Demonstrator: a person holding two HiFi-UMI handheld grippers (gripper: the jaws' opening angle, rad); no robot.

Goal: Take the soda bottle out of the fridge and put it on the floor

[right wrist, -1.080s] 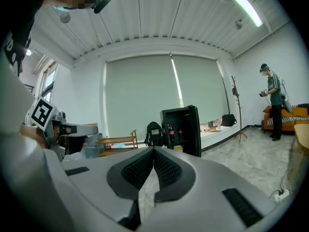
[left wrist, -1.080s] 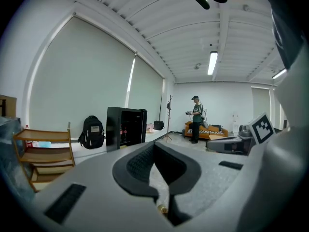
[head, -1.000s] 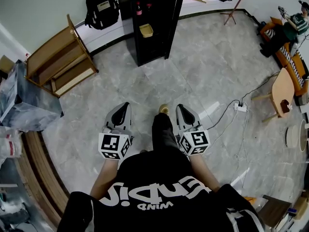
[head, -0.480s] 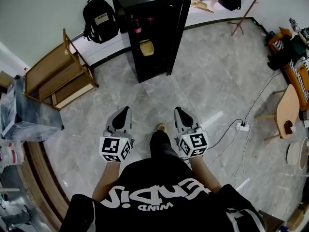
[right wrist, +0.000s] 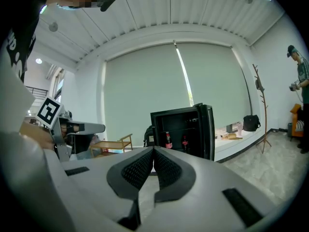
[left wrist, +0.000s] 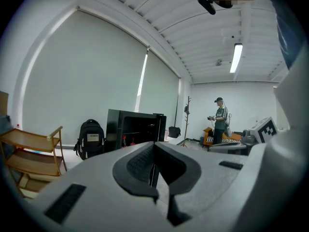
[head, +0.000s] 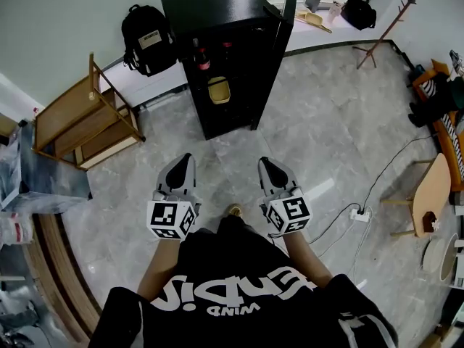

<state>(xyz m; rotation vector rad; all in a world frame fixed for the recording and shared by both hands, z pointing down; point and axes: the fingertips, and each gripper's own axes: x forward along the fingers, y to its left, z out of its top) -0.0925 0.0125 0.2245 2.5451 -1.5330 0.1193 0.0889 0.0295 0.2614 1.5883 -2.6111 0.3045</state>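
A black fridge (head: pixel 225 56) stands against the far wall with its door (head: pixel 287 20) swung open to the right. Two red-capped soda bottles (head: pixel 197 55) stand side by side on an upper shelf, and a yellow container (head: pixel 218 89) sits on the shelf below. In the right gripper view the bottles (right wrist: pixel 168 140) show inside the fridge (right wrist: pixel 186 129), well ahead of the jaws. My left gripper (head: pixel 185 159) and right gripper (head: pixel 264 164) are held side by side at waist height, pointing toward the fridge. Both are shut and empty, with their pads (right wrist: pixel 153 158) touching.
A black backpack (head: pixel 145 35) leans on the wall left of the fridge, beside a tipped wooden shelf (head: pixel 80 118). A power strip with cables (head: pixel 357 214) lies on the floor at right, near a wooden chair (head: pixel 428 194). Another person (left wrist: pixel 220 117) stands across the room.
The fridge has come lower and larger in the head view as I walk toward it. Both grippers keep their place in front of me and stay shut.
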